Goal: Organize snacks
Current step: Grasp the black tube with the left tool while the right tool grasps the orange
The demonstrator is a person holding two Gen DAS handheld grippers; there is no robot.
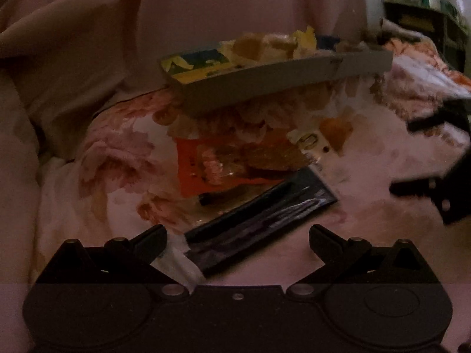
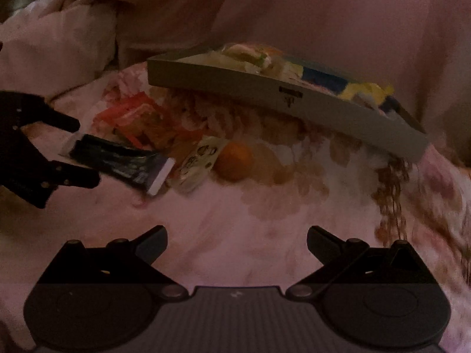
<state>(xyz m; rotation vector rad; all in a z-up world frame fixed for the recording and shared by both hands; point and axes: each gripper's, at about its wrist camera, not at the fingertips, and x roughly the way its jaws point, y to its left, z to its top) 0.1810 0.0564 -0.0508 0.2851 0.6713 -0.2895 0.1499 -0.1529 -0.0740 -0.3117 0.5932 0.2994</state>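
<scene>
The left gripper [image 1: 238, 236] has its fingers spread wide around the near end of one dark wrapper [image 1: 259, 206], not pinching it. The right gripper [image 2: 237, 238] hovers wide apart over the floral blanket [image 2: 265, 229], holding nothing. One orange packet [image 1: 223, 164] lies beyond; one gray tray [image 1: 282, 79] holds several snacks.

Dim, pink-tinted, blurry frames (fisheye-warped edges)

both matte black: left gripper [image 1: 238, 236], right gripper [image 2: 237, 236], 2 pointed fingers, silver pivot screws.
</scene>
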